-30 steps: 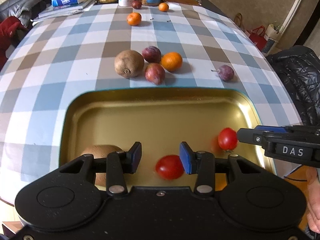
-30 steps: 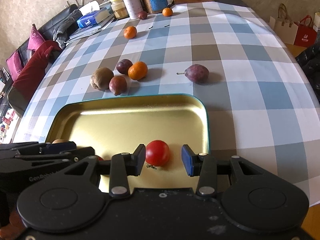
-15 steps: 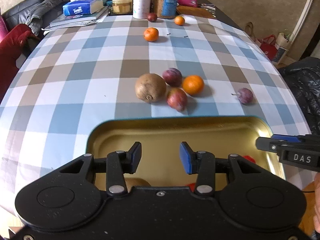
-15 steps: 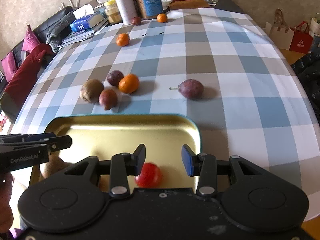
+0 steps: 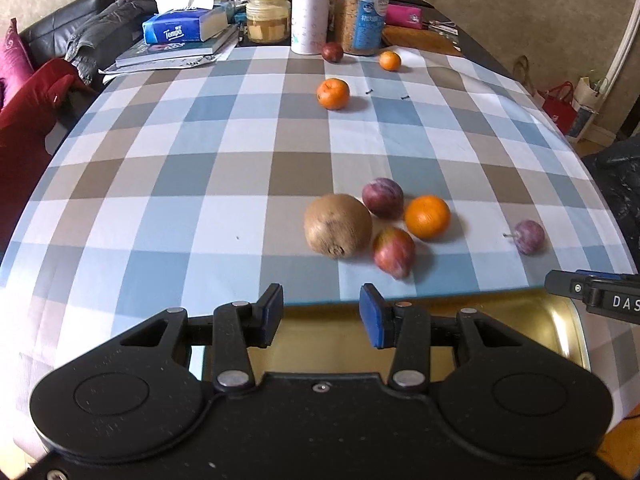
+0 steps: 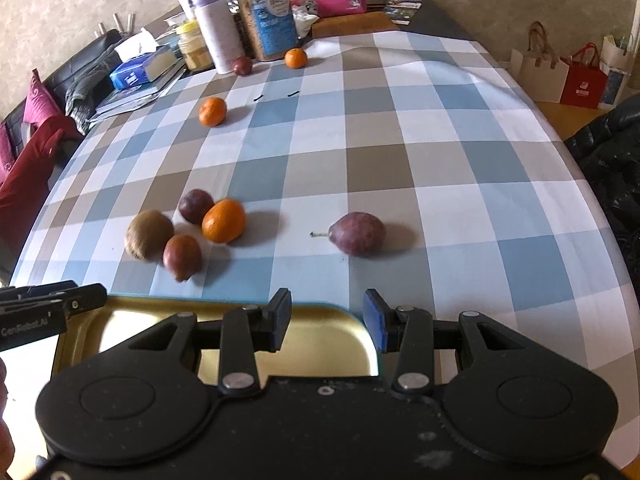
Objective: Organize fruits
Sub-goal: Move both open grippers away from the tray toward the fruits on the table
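Observation:
Both grippers hover over the far rim of a gold tray (image 5: pixel 520 320) (image 6: pixel 160 320) on the checked tablecloth. My left gripper (image 5: pixel 321 314) is open and empty. My right gripper (image 6: pixel 327 317) is open and empty too. Just beyond the tray lies a cluster: a brown kiwi (image 5: pixel 338 225) (image 6: pixel 149 234), two plums (image 5: pixel 383 197) (image 5: pixel 394 251) and an orange (image 5: pixel 427 216) (image 6: pixel 223 220). A lone plum with a stem (image 6: pixel 357 233) (image 5: pixel 529 236) lies to the right. Farther off sit an orange (image 5: pixel 333 93) (image 6: pixel 212 111), a small orange (image 5: pixel 389 60) and a dark plum (image 5: pixel 332 52).
Jars, a white bottle (image 5: pixel 310 8) and a cereal container (image 6: pixel 272 20) crowd the table's far end, with books and a tissue pack (image 5: pixel 180 30) at the far left. A sofa with red cushions (image 5: pixel 24 120) stands left, a dark jacket (image 6: pixel 608 160) right.
Both grippers have moved forward over the tray towards its far rim. The tomatoes and kiwi in the tray have dropped out of sight below the gripper bodies. The fruit cluster looks nearer.

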### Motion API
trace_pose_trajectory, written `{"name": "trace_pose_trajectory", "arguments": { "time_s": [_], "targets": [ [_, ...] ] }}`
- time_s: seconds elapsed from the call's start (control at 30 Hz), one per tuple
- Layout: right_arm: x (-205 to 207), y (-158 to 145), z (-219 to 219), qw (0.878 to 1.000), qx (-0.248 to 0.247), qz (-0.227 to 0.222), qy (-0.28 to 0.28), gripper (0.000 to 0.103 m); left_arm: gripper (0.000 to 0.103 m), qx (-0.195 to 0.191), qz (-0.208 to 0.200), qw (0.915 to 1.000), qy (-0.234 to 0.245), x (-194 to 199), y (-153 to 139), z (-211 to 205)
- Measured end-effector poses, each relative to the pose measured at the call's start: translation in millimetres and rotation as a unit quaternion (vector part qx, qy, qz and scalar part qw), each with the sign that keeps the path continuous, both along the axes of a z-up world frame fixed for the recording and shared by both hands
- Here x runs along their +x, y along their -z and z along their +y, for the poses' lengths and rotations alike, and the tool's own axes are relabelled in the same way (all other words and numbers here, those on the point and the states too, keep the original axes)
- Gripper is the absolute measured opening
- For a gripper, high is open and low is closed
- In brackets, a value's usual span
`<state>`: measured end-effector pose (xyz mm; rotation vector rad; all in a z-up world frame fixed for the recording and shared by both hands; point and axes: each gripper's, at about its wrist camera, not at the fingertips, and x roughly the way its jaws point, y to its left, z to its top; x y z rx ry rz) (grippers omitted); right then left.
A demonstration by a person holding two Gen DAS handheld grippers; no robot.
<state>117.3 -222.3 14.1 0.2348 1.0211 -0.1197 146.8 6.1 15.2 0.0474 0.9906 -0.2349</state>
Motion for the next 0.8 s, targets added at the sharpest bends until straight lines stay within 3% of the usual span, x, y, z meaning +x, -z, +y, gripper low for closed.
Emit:
{"name": "trace_pose_trajectory", "arguments": {
  "time_s": [0.5, 0.8],
  "targets": [
    [43, 9, -8, 1.000, -0.001, 0.015, 0.024, 0.043, 0.052, -0.001, 0.009, 0.9998, -0.015, 50, 4, -3],
    [74, 14, -3, 0.999, -0.009, 0.026, 0.023, 0.043, 0.052, 0.010, 0.011, 0.9987, -0.049, 93, 11, 2]
  ]
}}
